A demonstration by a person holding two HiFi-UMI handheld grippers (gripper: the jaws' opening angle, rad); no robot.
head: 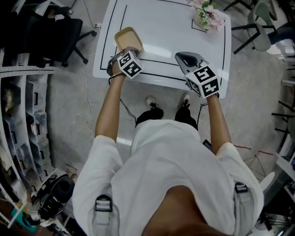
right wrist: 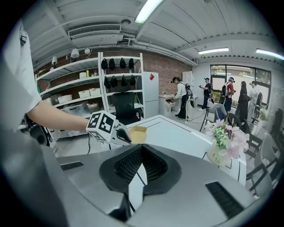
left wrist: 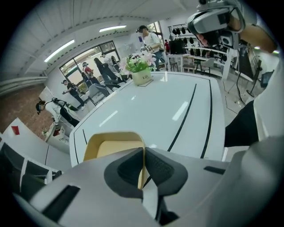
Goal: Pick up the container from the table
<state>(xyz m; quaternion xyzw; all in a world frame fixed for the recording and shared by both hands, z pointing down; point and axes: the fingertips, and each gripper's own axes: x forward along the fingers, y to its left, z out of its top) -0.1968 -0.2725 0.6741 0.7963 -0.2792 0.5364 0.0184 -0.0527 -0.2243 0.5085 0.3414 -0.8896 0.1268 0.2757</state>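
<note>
Claws: left claw (left wrist: 143, 153) clamped on near wall of container (left wrist: 112, 150); right claw (right wrist: 141, 150) jaws together, nothing between, idle over front edge
Container: front-left of desk (head: 175, 32), looks seated there
Progress: grip made; lift remains
Flower pot (head: 206, 17): far corner

I find bright, even light from ceiling strips (right wrist: 148, 9). Glare streaks the white table (left wrist: 177, 88). Both gripper views bow strongly and go black at the rim. Head view corners are dim. Shadows are soft, focus sharp.
</note>
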